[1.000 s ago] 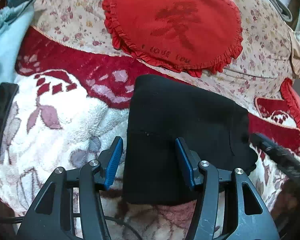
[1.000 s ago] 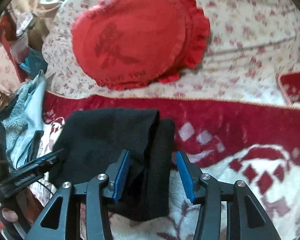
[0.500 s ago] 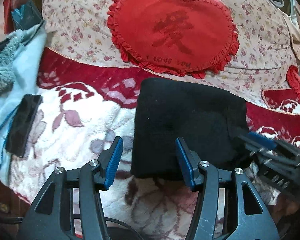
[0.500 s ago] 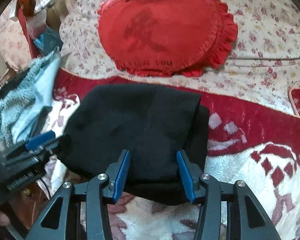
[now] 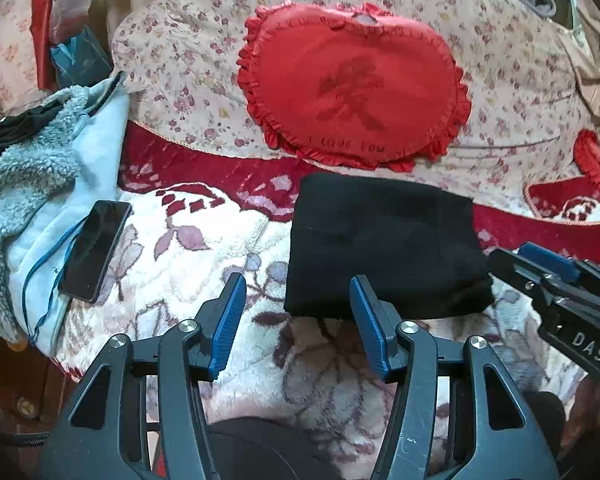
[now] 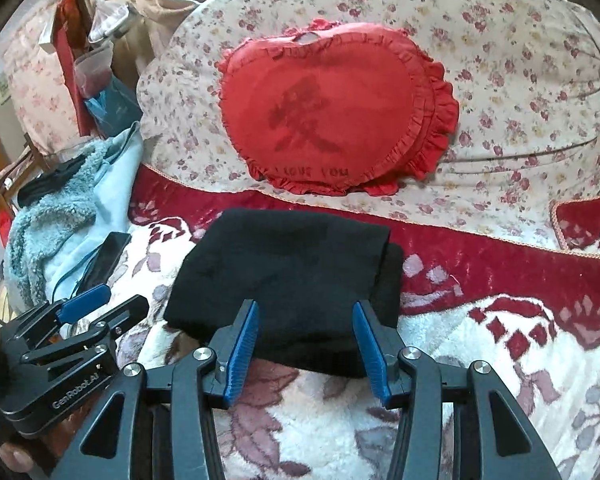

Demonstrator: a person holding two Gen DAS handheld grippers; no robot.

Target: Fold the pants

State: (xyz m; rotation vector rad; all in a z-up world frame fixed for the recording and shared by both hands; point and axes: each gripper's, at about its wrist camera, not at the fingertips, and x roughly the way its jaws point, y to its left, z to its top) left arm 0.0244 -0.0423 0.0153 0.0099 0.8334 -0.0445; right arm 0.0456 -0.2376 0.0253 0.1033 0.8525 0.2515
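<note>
Now, left wrist view: the left tool (image 5: 298,312) gapes empty just short of the folded black pants (image 5: 380,244) on the floral blanket (image 5: 188,248). Right wrist view: the right tool (image 6: 306,338) gapes empty over their near edge.

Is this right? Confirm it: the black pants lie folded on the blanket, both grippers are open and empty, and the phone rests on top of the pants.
One thing is wrong. The phone is not on the black pants; it lies apart from them, on the light blue fleece, as the left wrist view shows. The pants do lie folded on the blanket, and the left gripper and right gripper are open and empty.
</note>
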